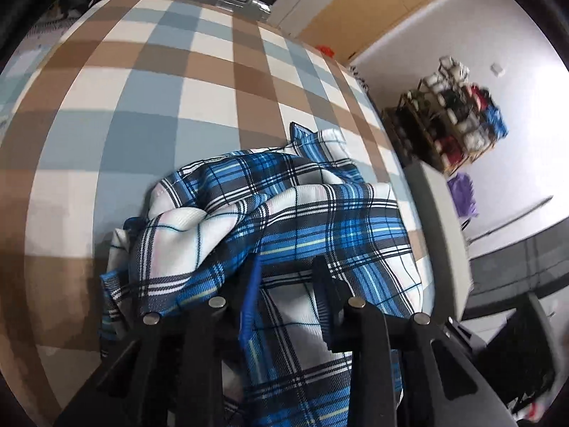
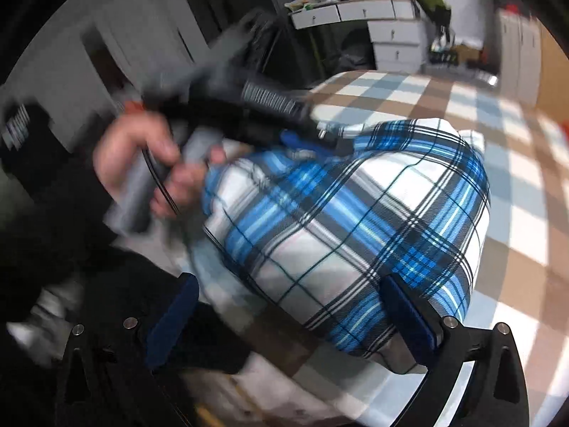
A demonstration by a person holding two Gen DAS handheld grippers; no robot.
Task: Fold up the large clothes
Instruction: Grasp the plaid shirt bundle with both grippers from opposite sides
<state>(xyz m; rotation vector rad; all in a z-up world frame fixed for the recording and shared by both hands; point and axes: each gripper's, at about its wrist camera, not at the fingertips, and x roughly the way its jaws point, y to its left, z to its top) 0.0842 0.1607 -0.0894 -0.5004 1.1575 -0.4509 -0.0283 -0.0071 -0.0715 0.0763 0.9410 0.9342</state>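
Plaid shirt [image 1: 284, 213] bunched at near edge of checked table [image 1: 160, 89]. Left claw [image 1: 288, 270] narrowly parted, cloth between fingers, grip uncertain. Right claw [image 2: 288, 284] spread wide, shirt just ahead.

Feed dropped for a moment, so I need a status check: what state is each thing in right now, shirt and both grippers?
plaid shirt: crumpled heap, unfolded, on the checked cloth.
left gripper: jaws narrow, shirt fabric between them.
right gripper: jaws wide open, holding nothing, over the shirt's near edge.

Woven matt plaid cloth shirt [image 1: 284, 213], smooth checked cloth tablecloth [image 1: 142, 89]
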